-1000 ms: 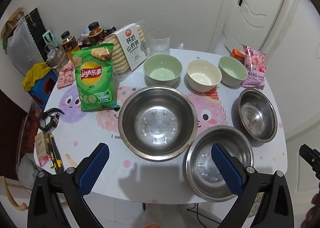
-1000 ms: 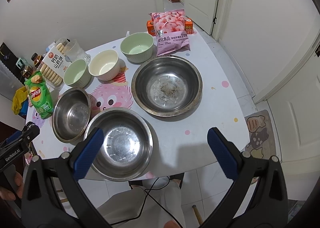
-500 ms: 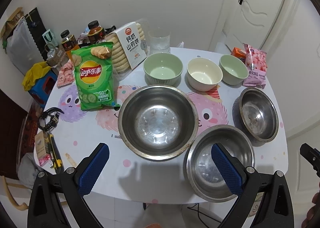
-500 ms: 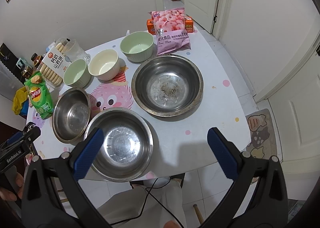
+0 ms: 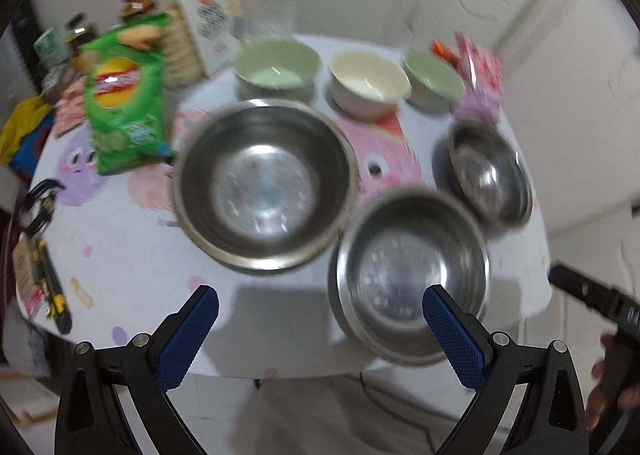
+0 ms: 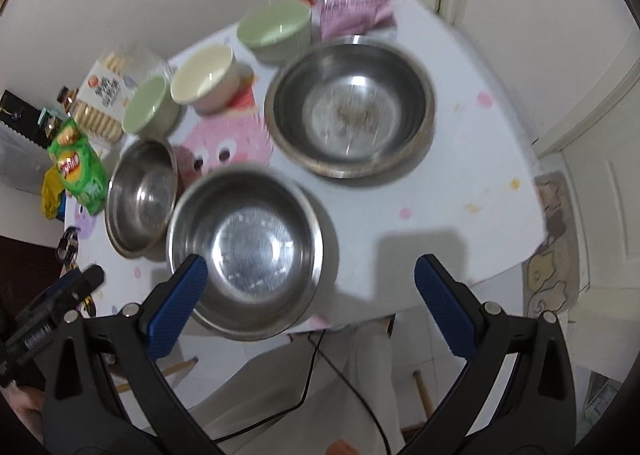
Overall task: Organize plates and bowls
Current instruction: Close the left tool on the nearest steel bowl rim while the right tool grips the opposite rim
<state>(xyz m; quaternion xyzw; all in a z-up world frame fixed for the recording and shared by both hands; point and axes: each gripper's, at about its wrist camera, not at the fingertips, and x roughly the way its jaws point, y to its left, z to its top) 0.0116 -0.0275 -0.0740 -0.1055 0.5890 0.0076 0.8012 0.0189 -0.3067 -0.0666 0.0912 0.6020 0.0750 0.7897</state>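
White table [image 5: 120, 263] with cartoon print. On it: three steel bowls [image 5: 264, 183], three ceramic bowls [image 5: 370, 81], snack packs [image 5: 124, 95].

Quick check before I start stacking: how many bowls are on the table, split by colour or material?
Steel bowls: 3
Green bowls: 2
Cream bowl: 1
Total: 6 bowls, none stacked yet.

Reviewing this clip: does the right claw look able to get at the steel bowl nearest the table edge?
Probably yes. The right claw is open and empty, the nearest steel bowl sits just ahead of it, and nothing lies between them.
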